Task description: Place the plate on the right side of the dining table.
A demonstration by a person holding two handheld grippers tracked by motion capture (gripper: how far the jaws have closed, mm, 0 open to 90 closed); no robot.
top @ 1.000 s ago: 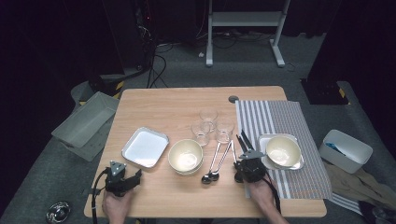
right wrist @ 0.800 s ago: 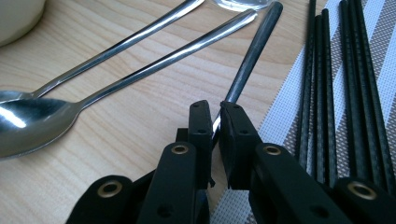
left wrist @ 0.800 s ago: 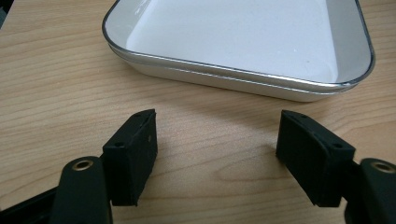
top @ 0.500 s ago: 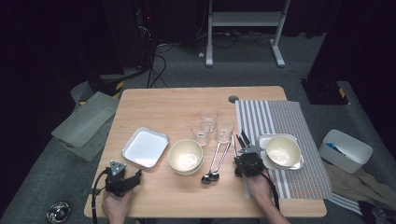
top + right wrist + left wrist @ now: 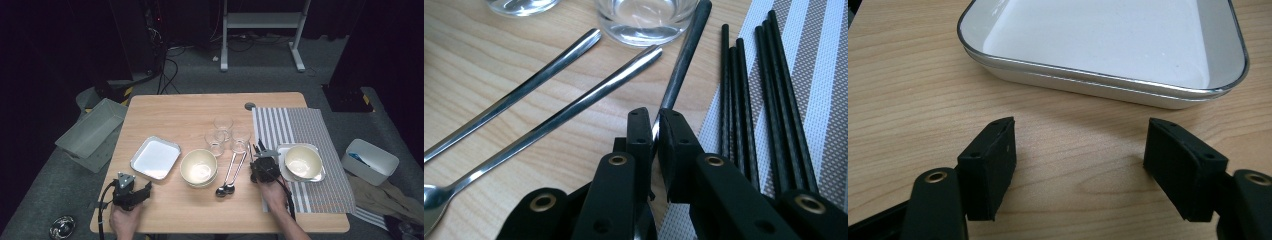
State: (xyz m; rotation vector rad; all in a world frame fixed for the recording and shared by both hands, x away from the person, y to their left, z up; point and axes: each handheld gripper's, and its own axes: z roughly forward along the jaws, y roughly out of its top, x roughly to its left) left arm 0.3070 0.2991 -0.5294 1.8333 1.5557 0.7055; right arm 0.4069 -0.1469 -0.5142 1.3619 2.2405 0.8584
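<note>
My right gripper (image 5: 655,125) is shut on the thin handle of a metal utensil (image 5: 684,55) that runs forward past a glass (image 5: 646,17). It sits at the left edge of the striped mat (image 5: 300,130), with the gripper (image 5: 261,156) just left of the bowl on a tray (image 5: 302,162). Two long spoons (image 5: 554,85) lie on the wood to its left, and black chopsticks (image 5: 769,90) lie on the mat to its right. My left gripper (image 5: 1080,150) is open and holds nothing, low over the table, facing the white tray (image 5: 1108,45). It rests near the front left edge (image 5: 145,190).
A cream bowl (image 5: 199,167) stands between the white tray (image 5: 155,158) and the spoons (image 5: 231,170). Three glasses (image 5: 223,124) cluster behind them. A grey bin (image 5: 90,132) lies off the table's left side, a white box (image 5: 370,160) off its right.
The right gripper has shifted slightly left and forward along the mat's edge. The left gripper has stayed still.
</note>
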